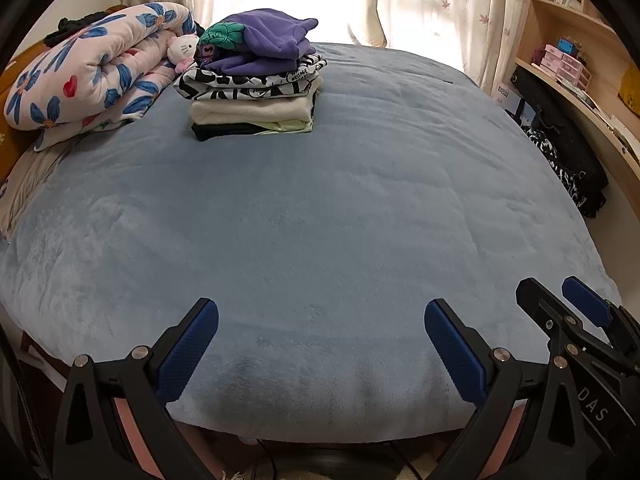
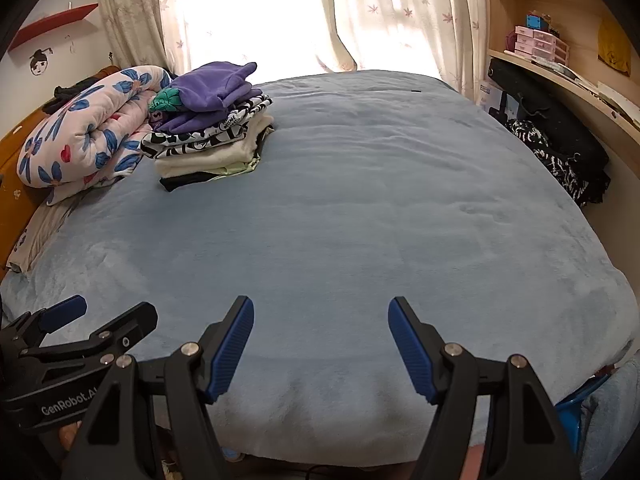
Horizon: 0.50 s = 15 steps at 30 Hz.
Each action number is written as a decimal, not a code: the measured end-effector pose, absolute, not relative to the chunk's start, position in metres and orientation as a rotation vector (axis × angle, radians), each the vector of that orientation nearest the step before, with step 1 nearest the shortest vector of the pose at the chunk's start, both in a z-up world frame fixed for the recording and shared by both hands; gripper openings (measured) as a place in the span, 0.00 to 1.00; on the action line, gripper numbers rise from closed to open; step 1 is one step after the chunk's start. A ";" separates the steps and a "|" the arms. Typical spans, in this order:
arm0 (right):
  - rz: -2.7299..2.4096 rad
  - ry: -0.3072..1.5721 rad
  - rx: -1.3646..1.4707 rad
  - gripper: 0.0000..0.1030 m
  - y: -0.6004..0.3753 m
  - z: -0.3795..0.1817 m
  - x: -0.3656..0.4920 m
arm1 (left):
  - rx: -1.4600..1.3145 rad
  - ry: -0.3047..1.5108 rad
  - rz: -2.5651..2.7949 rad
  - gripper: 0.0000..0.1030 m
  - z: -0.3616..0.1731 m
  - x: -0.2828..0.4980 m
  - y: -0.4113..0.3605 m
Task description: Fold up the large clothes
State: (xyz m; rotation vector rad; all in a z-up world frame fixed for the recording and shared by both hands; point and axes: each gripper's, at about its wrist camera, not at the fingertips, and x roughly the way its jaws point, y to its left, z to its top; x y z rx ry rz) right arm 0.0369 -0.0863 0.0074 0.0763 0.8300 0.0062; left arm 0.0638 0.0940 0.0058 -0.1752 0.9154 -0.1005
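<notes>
My left claw (image 1: 321, 320) stands wide open at the bottom of its own view, nothing between its blue pads (image 1: 188, 346), and my right claw (image 2: 321, 322) is likewise spread and empty, both hanging over the near edge of the bed (image 1: 320, 220). I judge they are parked side by side here because no garment lies within reach: the blue blanket in front of me is bare. The only clothes I can see are the folded stack (image 1: 256, 80) in the upper left of each frame, well apart from both claws, with a purple top (image 1: 264, 38) uppermost, a black-and-white printed piece under it, then cream and dark layers. It sits just beside the rolled floral quilt (image 1: 88, 72), probably kept to that corner to leave the middle free for folding. The left view shows a plush toy (image 1: 182, 50) tucked between quilt and stack, which the right view hides; it also catches the right claw at its lower right. The right view alone shows a red wall shelf (image 2: 52, 24) at upper left. Whether an unfolded garment remains anywhere, I cannot tell.
</notes>
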 end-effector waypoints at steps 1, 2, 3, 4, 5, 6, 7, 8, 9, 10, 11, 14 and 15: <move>0.006 0.832 0.076 0.68 -0.086 0.007 0.038 | -0.175 0.917 -0.099 0.99 0.006 0.064 0.093; 0.006 0.834 0.076 0.68 -0.087 0.007 0.038 | -0.174 0.918 -0.098 0.99 0.006 0.064 0.093; 0.005 0.836 0.075 0.68 -0.087 0.007 0.039 | -0.174 0.921 -0.098 0.99 0.005 0.065 0.093; 0.003 0.837 0.074 0.68 -0.087 0.007 0.039 | -0.174 0.923 -0.098 0.99 0.005 0.065 0.094; 0.001 0.837 0.072 0.68 -0.087 0.006 0.040 | -0.176 0.925 -0.098 0.99 0.004 0.066 0.094; 0.000 0.838 0.071 0.68 -0.086 0.007 0.040 | -0.176 0.925 -0.099 0.99 0.005 0.066 0.094; 0.000 0.837 0.070 0.68 -0.086 0.007 0.040 | -0.175 0.925 -0.099 0.99 0.005 0.067 0.094; 0.000 0.837 0.069 0.68 -0.086 0.007 0.040 | -0.173 0.924 -0.098 0.99 0.005 0.067 0.094; -0.001 0.837 0.070 0.68 -0.086 0.007 0.040 | -0.173 0.924 -0.097 0.99 0.004 0.067 0.094; -0.002 0.837 0.068 0.68 -0.086 0.007 0.040 | -0.172 0.924 -0.097 0.99 0.004 0.067 0.094; -0.004 0.836 0.066 0.68 -0.086 0.007 0.041 | -0.173 0.924 -0.096 0.99 0.004 0.067 0.093; -0.008 0.837 0.060 0.68 -0.085 0.006 0.042 | -0.173 0.926 -0.098 0.99 0.004 0.067 0.093; -0.009 0.837 0.059 0.68 -0.085 0.006 0.042 | -0.173 0.927 -0.097 0.99 0.004 0.068 0.093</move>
